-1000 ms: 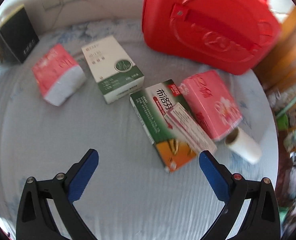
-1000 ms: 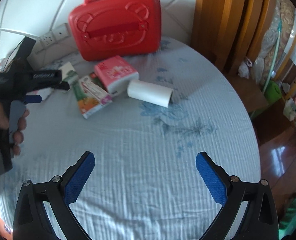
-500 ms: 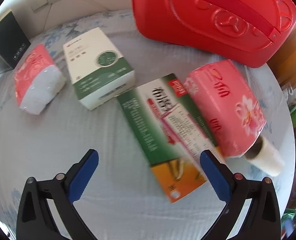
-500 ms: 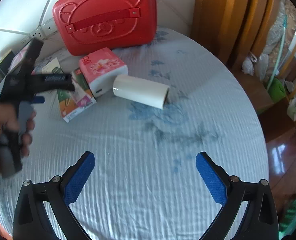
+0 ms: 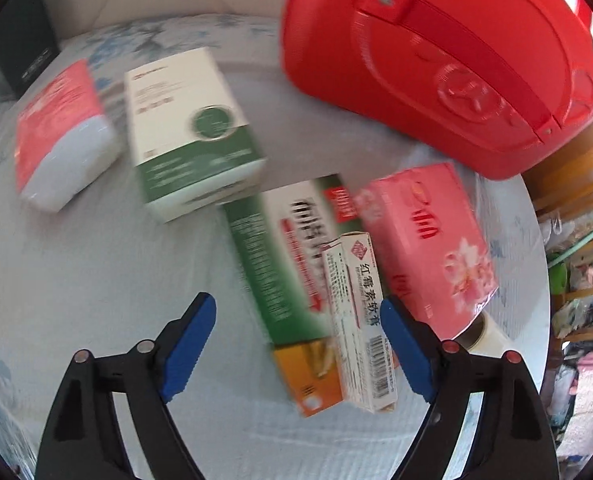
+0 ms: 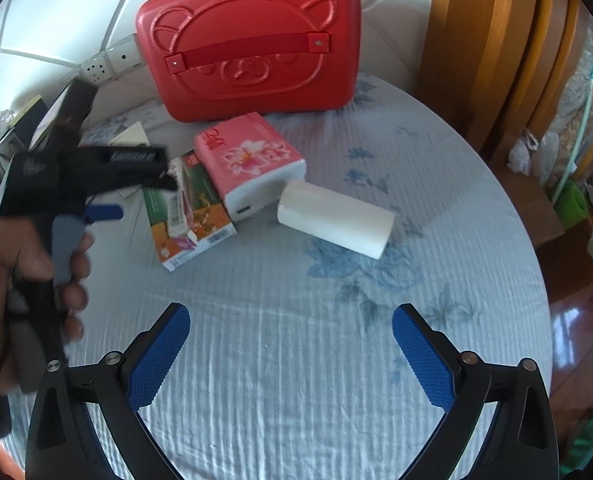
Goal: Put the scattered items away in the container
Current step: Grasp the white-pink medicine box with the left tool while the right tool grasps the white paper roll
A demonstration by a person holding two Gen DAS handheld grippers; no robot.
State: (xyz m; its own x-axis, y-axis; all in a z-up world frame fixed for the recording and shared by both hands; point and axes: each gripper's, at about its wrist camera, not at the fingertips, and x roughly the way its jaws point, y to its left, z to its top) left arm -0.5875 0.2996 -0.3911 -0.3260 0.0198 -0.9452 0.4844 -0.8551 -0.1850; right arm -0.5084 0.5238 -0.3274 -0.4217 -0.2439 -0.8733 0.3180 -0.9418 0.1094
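Note:
A red bear-face case [image 6: 252, 48] stands shut at the back of the table; it also shows in the left wrist view [image 5: 448, 60]. My left gripper [image 5: 298, 314] is open, jaws straddling a green-and-orange box [image 5: 292, 272] with a slim white ointment box [image 5: 360, 320] lying on it. A pink tissue pack [image 5: 428, 236] lies to their right, with a white roll [image 6: 336, 220] beyond it. A white-and-green box [image 5: 192, 132] and a second pink pack [image 5: 60, 136] lie left. My right gripper [image 6: 290, 316] is open and empty over bare cloth, short of the roll.
The round table has a pale blue flowered cloth [image 6: 376, 320]. Wooden chair backs [image 6: 496, 60] stand at the right edge. A black box [image 5: 20, 52] and wall sockets [image 6: 108, 64] are at the back left. The person's hand [image 6: 16, 256] holds the left gripper.
My left gripper moved forward and down over the green-and-orange box and narrowed its jaws somewhat. My right gripper moved closer to the case and the roll.

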